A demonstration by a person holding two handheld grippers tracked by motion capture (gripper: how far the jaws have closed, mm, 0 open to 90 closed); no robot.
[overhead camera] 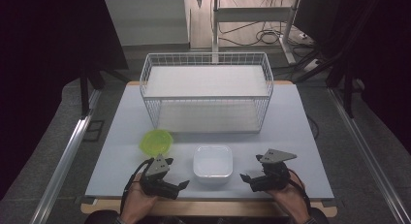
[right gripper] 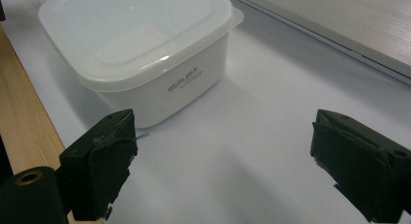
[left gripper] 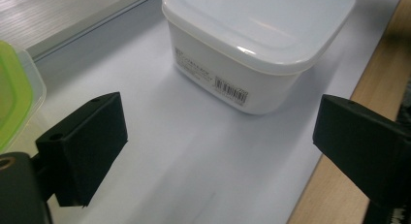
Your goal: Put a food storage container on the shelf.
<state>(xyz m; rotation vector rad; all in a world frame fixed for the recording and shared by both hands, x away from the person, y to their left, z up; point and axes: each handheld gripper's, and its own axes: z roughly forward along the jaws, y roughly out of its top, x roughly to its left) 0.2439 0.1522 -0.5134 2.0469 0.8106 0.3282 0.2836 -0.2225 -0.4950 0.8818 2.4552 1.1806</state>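
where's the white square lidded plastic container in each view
high view: white square lidded plastic container sits near the front table edge, between both grippers.
left gripper view: upper centre-right, barcode label facing the camera.
right gripper view: upper left.
shared landmark: the wooden table edge beside the container.

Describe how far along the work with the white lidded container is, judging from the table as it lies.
Done: the white lidded container stands closed at the table's near edge. In hand: nothing; the left hand-held gripper and right hand-held gripper flank it with jaws open, apart from it. Left, probably: grasping it and perhaps moving it to the empty wire basket; the green container also stands outside.
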